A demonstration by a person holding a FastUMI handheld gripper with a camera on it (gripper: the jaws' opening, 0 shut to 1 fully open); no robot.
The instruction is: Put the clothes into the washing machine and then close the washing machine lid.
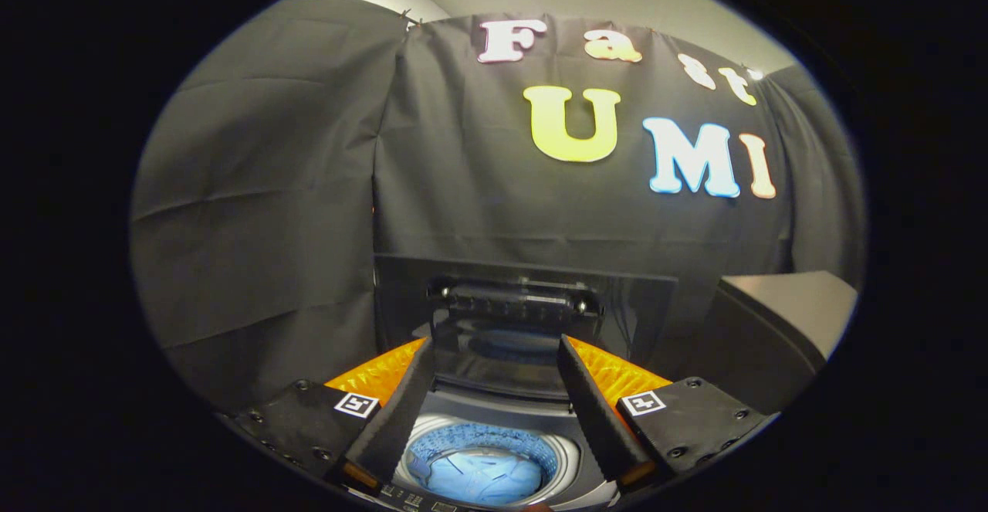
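My gripper (498, 346) is open, its fingers spread wide with nothing held between them. It hovers above a top-loading washing machine (575, 458). Below and between the fingers is the round drum (486, 439), and a light blue garment (482, 475) lies inside it. Just ahead of the fingertips the dark glass lid (525, 300) stands raised upright against the booth wall, with its handle bar (513, 293) across the upper part.
A grey-topped table or cabinet (795, 307) stands to the right of the machine. The black cloth wall closes off the space right behind the lid and on the left. The machine's control buttons (413, 498) lie at the near rim.
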